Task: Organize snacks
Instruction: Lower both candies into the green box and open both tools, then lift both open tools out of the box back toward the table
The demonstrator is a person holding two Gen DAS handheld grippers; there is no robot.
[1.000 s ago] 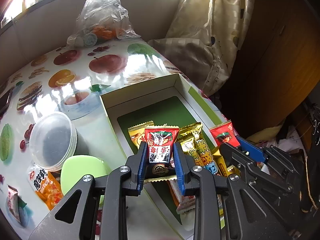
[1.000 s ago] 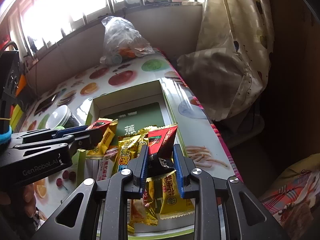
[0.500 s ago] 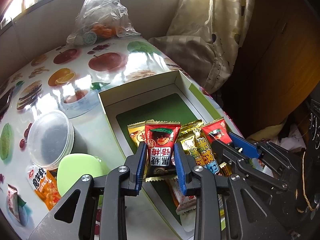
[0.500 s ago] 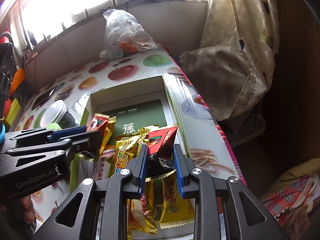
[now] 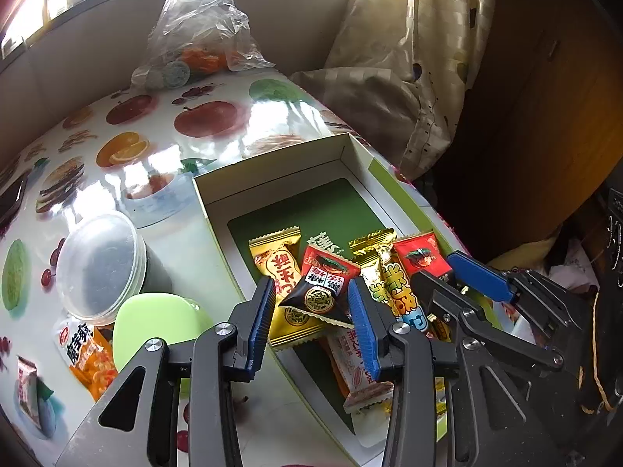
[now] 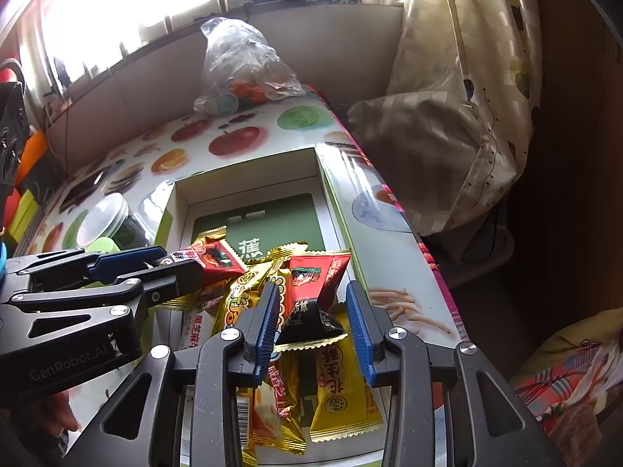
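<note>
An open white and green box holds several snack packets, also in the right wrist view. My left gripper is open over the box, and a red and black packet lies loose between its fingers on a gold packet. My right gripper is open too, with a second red and black packet resting between its fingers on the pile. The right gripper also shows in the left wrist view, the left one in the right wrist view.
A round lidded tub, a green lid and an orange snack bag sit left of the box. A plastic bag stands at the far table end. A curtain hangs right of the table edge.
Both grippers have opened and let go of their red and black packets, which now rest on the pile in the box. The left packet has tipped down flat.
</note>
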